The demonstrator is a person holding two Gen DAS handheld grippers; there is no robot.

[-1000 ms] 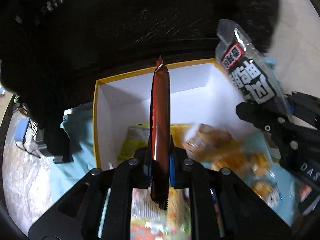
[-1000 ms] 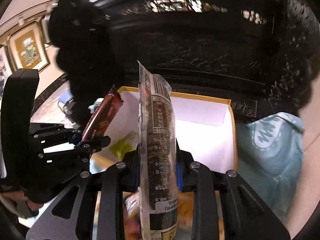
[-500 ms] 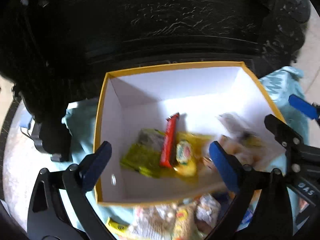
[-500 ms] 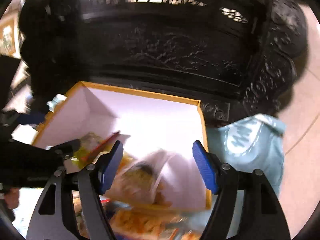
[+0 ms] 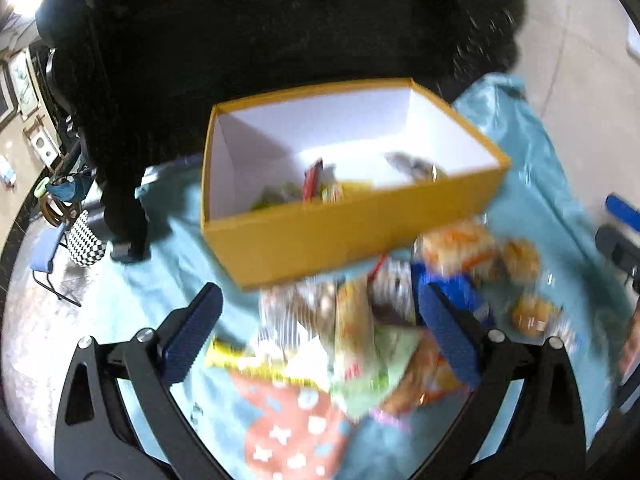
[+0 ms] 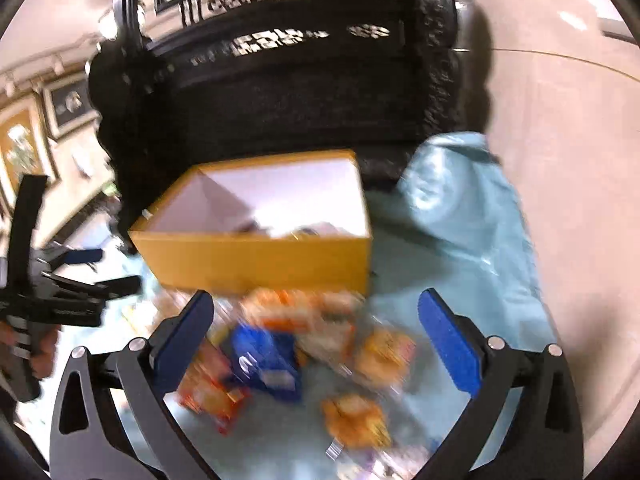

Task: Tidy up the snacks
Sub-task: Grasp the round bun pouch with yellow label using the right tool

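Big dark carved cabinet (image 6: 304,92) at the far side. In front of it a light blue cloth (image 5: 532,168) covers the surface. One yellow box (image 5: 352,232) sits on the cloth, open top, white inside, long side facing us. A few packets are already in it: one red bar (image 5: 311,180), something yellow-green to its left, a silvery pack on the right. Exact count is lost to blur.

Snack pile (image 5: 384,332) lies loose on the cloth on the near side of the box, touching its front wall or just short of it. Roughly eight to ten packets, too smeared to count properly. Blue packet (image 6: 266,360) sits mid-pile; orange ones are to its right.

Left gripper (image 5: 320,332): jaws spread fully wide, nothing in them, pile directly between and below. Right gripper (image 6: 316,332): jaws just opened to full spread, also empty, blue packet and orange packs between the pads.

Judgement: next pick is straight down and forward for either hand. Left is nearer the striped and green packs, right nearer the orange ones. Packets lie flat at mixed angles, so no clean long axis.
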